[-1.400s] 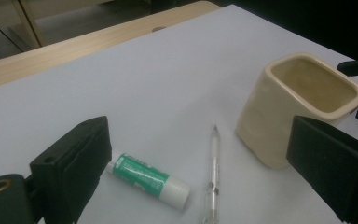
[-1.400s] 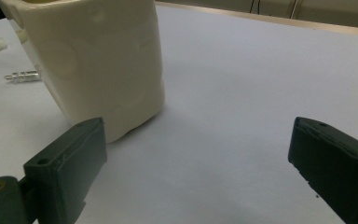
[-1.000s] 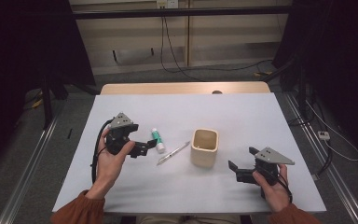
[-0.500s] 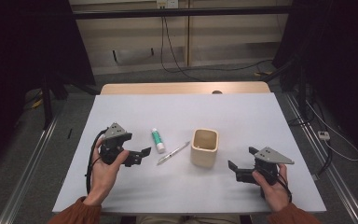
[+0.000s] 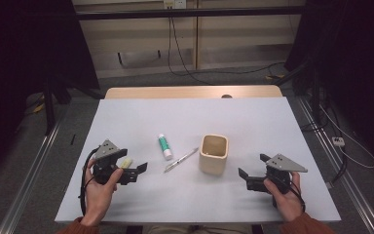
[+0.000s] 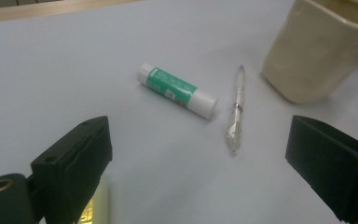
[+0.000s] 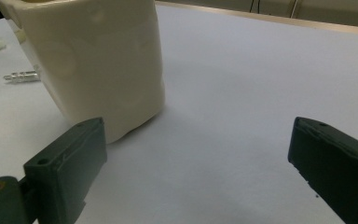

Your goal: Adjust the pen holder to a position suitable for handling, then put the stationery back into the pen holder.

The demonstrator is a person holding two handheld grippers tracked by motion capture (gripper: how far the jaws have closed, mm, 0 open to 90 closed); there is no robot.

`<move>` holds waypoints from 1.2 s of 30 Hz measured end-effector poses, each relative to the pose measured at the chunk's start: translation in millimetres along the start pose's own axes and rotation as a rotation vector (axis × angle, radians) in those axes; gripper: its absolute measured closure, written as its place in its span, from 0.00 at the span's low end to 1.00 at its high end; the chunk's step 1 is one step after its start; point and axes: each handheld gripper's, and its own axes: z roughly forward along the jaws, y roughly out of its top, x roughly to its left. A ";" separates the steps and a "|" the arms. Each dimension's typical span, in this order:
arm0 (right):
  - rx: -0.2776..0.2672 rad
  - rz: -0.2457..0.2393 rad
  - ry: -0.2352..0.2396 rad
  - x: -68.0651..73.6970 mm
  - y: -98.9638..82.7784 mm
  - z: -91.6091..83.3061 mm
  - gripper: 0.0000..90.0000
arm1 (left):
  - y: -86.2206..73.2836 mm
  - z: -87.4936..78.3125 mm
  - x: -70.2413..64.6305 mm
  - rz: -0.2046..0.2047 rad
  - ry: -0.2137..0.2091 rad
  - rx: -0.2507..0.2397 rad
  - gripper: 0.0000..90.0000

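The left gripper (image 5: 135, 170) sits low over the table (image 5: 126, 122), held in the person's left hand (image 5: 100, 187). Its jaws are wide apart and hold nothing. Right by its near jaw lies a small pale yellow thing (image 5: 126, 162). In the left gripper view it is blurry and half cut off by the jaw, so it is hard to tell what it is.

A bit farther out in front of the left gripper lies a pen (image 6: 235, 109), pointing away from it. Just beside the pen, a little farther still, lies a glue stick (image 6: 177, 90) with a green label. The two do not touch. Past the pen, toward the other jaw, stands a cream cup (image 6: 317, 46). Its top is cut off in the left gripper view.

The right gripper (image 5: 246, 179) is held in the right hand (image 5: 285, 197), well apart from the left one. Its jaws are also wide open and empty. The cup (image 7: 93, 60) stands close in front of its one jaw, not between the jaws. The cup hides most of the pen from this side; a shiny end (image 7: 22, 75) peeks out.

There is lots of bare table between the two grippers and beyond the cup. The near edge of the table is close to both hands.
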 end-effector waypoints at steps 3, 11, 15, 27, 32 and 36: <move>-0.001 0.008 -0.003 -0.2 0.1 -0.2 0.05 | -3.8 -2.4 -0.3 -0.004 -0.002 -0.016 0.08; 0.000 0.008 0.000 0.2 0.1 -0.5 0.05 | -18.2 -8.3 2.4 0.005 0.017 0.010 0.08; 0.000 0.009 -0.001 0.1 0.1 -0.4 0.05 | -20.7 -11.7 6.7 -0.006 0.025 0.006 0.08; 0.007 0.003 -0.006 -0.5 1.0 2.5 0.05 | -29.5 -13.4 18.7 0.017 0.074 0.082 0.10; 0.006 0.000 -0.004 0.0 0.6 1.3 0.05 | -32.9 -13.9 20.8 0.001 0.117 0.132 0.13; 0.007 -0.007 0.004 0.3 0.4 0.9 0.05 | -35.4 -13.0 24.7 -0.023 0.145 0.172 0.13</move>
